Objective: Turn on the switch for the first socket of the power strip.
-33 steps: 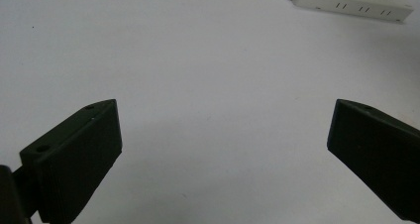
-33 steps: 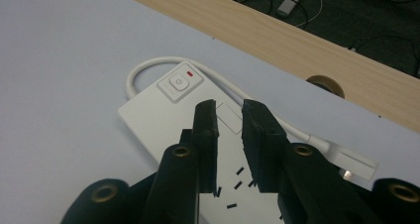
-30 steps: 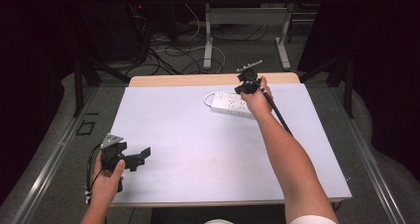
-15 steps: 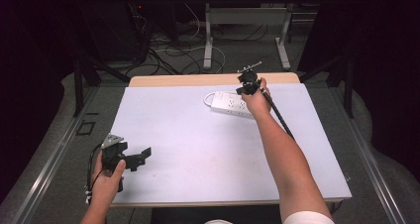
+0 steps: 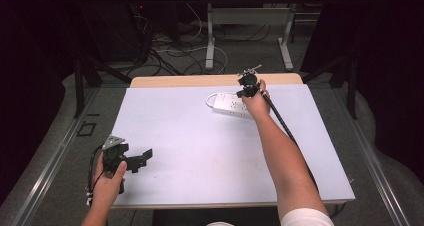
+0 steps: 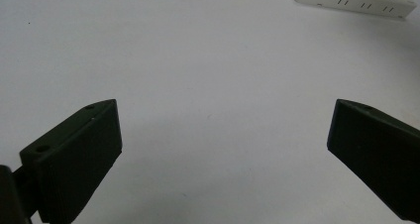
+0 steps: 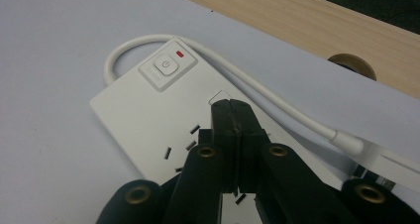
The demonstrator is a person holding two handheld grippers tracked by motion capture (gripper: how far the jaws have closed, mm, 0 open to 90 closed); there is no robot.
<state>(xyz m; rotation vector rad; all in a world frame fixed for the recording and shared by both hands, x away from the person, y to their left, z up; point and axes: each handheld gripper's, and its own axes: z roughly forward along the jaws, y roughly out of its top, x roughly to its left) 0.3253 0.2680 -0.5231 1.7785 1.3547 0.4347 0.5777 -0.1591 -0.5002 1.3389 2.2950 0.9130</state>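
Black claws [image 7: 236,116], white short sleeve [image 5: 306,217]

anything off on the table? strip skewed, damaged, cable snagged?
Nothing stands out. The white power strip lies flat near the table's far edge, casing intact; its cable loops back along its side. The right gripper, jaws together, is over its sockets. The left gripper is open over bare table.

Right gripper [image 7: 233,110] sunk slightly toward power strip [image 7: 148,115] since a second ago; jaws just closed fully, pressed together, nothing between them, tips over strip's top near sockets.
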